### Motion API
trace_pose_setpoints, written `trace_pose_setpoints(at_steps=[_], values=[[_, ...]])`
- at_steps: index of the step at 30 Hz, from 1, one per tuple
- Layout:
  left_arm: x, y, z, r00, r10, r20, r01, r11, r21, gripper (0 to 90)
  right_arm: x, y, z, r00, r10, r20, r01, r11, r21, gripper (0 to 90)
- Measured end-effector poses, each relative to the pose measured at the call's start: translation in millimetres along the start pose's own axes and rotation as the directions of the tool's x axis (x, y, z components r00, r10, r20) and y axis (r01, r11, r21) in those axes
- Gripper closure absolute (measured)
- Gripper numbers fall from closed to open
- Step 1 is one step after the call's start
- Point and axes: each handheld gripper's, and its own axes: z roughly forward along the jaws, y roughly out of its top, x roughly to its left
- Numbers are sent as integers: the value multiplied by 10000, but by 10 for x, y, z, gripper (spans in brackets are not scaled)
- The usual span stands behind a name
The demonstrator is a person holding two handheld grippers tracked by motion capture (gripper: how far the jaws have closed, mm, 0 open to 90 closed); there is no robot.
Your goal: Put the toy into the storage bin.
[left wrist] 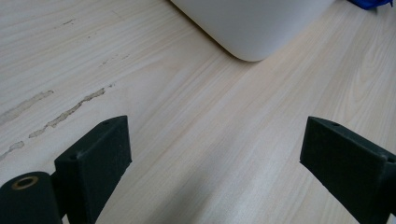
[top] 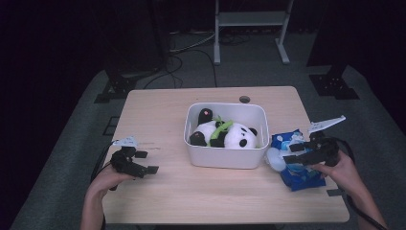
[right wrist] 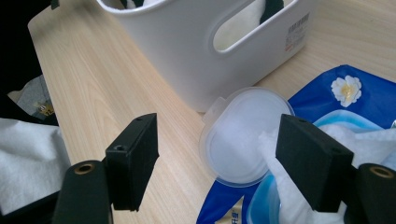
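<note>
The basket (right wrist: pixel 187 60) wall hides most of the panda (right wrist: pixel 238 28).

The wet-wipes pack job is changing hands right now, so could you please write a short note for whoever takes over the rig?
Left gripper: open, holding nothing, low over bare table left of the white bin.
Right gripper: open, at the blue wet-wipes pack, which lies right of the bin; one of its fingers is by the wipe sticking out.
Done: the pack's round lid is flipped open. A panda plush lies in the bin.
Left: probably close on the wipe and pull it free.
</note>
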Motion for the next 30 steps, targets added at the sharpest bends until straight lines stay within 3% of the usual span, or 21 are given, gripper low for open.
trace_pose_setpoints(at_steps=[14, 30], values=[[-9, 6, 5, 10000, 18, 39, -17, 10000, -28, 75, 65, -181, 12, 9999, 116, 125, -112, 9993, -356, 281], [-11, 9, -8, 10000, 60, 64, -60, 9999, -81, 76, 124, -212, 30, 9998, 101, 162, -95, 9992, -381, 273]])
